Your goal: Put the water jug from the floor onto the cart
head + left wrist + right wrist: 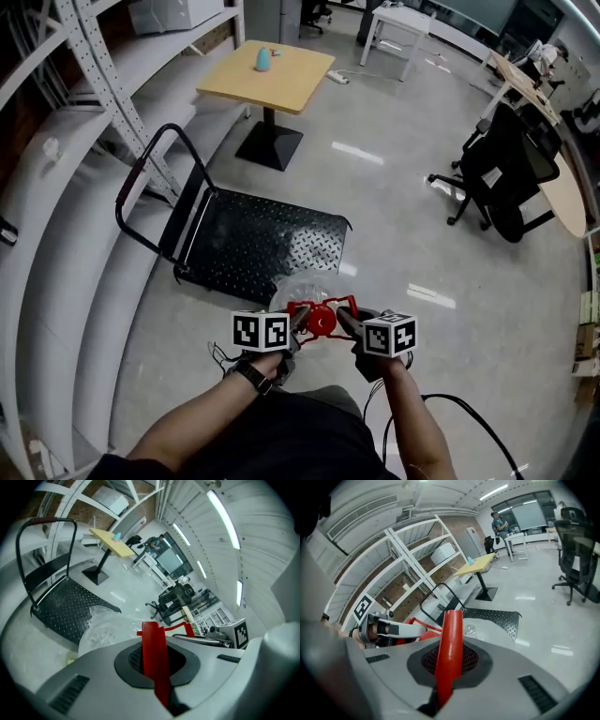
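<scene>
- Clear, crinkled plastic water jug (pixel 302 292), topped by a red cap (pixel 322 322) and a thin red handle (pixel 349 302).
- Clamped tight onto that handle, one from each side: left gripper (pixel 302 328) and right gripper (pixel 345 325).
- Jug body hanging just beyond the jaws, at the near edge of the black cart (pixel 262 239).

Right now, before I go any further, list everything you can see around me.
water jug: one, clear with a red handle, at the cart's near edge
cart: one, black, on the floor beside the shelving
table: one, light wood top on a black foot, beyond the cart
small object: one, teal, on the table
office chair: one, black, to the right
desk: one, white, far back
shelving: one, white, along the left
cable: one, black, floor at lower right
left gripper: one, grey, shut on the jug's handle
right gripper: one, grey, shut on the same handle
</scene>
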### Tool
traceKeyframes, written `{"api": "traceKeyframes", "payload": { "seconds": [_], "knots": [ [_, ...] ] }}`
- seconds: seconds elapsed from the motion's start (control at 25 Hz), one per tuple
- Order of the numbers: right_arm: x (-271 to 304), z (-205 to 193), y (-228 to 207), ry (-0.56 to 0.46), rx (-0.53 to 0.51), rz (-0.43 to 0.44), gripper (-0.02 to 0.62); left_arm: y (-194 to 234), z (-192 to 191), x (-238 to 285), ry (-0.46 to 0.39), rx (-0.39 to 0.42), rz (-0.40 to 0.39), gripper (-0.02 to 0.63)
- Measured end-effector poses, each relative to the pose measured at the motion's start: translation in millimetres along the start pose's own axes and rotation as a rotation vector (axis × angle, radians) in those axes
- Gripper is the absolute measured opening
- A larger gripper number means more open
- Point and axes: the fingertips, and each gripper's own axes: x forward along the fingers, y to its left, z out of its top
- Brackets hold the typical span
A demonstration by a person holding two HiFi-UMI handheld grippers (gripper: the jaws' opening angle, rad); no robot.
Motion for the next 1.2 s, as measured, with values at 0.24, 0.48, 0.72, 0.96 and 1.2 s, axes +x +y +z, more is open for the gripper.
{"api": "traceKeyframes", "payload": {
  "seconds": [0.24,0.48,0.72,0.96,1.2],
  "knots": [
    [87,91,-20,-0.050,0.076,-0.039,0.000,67,115,27,0.073,0.070,0.018,0.002],
    [180,138,-70,-0.064,0.109,-0.008,0.000,142,189,82,0.072,0.099,0.048,0.002],
    [285,145,-141,-0.053,0.123,0.005,0.000,240,219,157,0.083,0.071,0.074,0.002],
    [351,138,-188,-0.050,0.166,0.020,0.000,306,229,209,0.071,0.025,0.103,0.002],
    [362,164,-227,-0.085,0.178,0.001,0.000,315,258,241,0.038,0.076,0.072,0.003]
  ]
}}
